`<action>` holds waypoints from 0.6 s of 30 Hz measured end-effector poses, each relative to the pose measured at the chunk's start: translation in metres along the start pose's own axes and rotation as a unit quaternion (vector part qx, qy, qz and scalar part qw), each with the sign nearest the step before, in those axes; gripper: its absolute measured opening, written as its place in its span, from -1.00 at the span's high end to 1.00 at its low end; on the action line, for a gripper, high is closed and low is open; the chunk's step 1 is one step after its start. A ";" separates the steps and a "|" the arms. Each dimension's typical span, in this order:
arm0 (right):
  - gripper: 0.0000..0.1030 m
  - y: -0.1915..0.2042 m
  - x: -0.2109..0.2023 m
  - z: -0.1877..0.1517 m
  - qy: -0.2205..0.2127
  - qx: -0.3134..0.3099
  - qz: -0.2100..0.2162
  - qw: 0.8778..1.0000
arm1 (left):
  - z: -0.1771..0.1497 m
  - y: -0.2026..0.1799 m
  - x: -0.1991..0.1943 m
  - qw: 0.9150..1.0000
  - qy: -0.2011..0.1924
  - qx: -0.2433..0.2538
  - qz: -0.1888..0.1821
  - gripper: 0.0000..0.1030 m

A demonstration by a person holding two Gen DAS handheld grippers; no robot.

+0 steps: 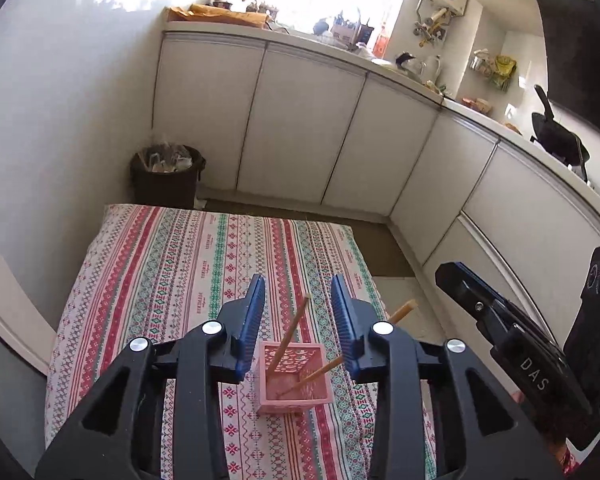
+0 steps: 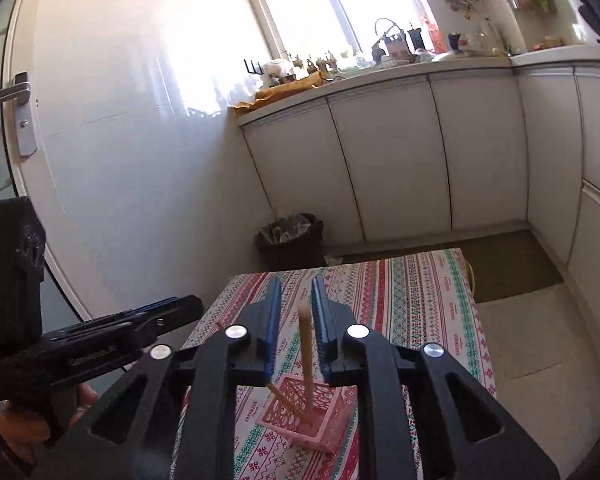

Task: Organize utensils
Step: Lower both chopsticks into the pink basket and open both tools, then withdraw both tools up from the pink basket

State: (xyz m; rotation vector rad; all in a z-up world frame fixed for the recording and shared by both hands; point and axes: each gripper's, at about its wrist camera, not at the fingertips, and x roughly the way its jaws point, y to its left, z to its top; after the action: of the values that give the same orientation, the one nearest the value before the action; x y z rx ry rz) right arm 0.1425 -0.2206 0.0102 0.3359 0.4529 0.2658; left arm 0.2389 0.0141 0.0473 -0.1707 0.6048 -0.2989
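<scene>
A small pink lattice basket (image 1: 296, 392) (image 2: 312, 420) stands on the striped tablecloth, and two wooden chopsticks rest in it. In the left wrist view one chopstick (image 1: 294, 332) leans up between the fingers of my left gripper (image 1: 298, 280). The other chopstick (image 1: 316, 376) slants right and passes behind the right finger. The left pads stand apart and touch neither stick. In the right wrist view my right gripper (image 2: 297, 280) is open around the upright chopstick (image 2: 306, 352) with a gap on each side. A second chopstick (image 2: 284, 398) leans left. Each gripper is above and just behind the basket.
The cloth-covered table (image 1: 160, 280) (image 2: 420, 300) ends ahead at a dark waste bin (image 1: 166, 176) (image 2: 292, 236) and white cabinets (image 1: 300, 128). A cluttered counter runs along the right with a black wok (image 1: 556, 136). A door handle (image 2: 8, 92) is at the left.
</scene>
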 end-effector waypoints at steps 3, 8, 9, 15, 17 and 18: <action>0.24 -0.004 -0.016 0.001 -0.007 0.002 -0.012 1.000 | -0.002 0.009 -0.021 1.000 -0.024 -0.015 -0.001 0.00; 0.08 -0.003 -0.047 -0.001 -0.014 0.000 -0.040 0.999 | -0.005 0.007 -0.051 0.999 -0.034 -0.017 -0.002 -0.30; 0.00 -0.002 -0.053 -0.002 -0.015 -0.001 -0.047 0.999 | -0.005 0.006 -0.055 0.999 -0.037 -0.016 -0.002 -0.36; -0.33 0.008 -0.092 -0.009 -0.025 -0.009 -0.078 0.997 | -0.021 -0.001 -0.076 0.999 -0.030 -0.016 -0.002 -0.56; -0.42 0.014 -0.107 -0.013 -0.028 -0.015 -0.084 0.996 | -0.025 -0.003 -0.083 0.999 -0.033 -0.019 -0.003 -0.64; -0.49 0.017 -0.114 -0.015 -0.029 -0.017 -0.088 0.996 | -0.027 -0.005 -0.087 0.999 -0.034 -0.018 -0.004 -0.67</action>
State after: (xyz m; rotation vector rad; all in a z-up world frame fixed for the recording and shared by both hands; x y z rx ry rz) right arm 0.0334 -0.2384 0.0470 0.2673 0.4165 0.0925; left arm 0.1538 0.0356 0.0730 -0.2173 0.5435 -0.2883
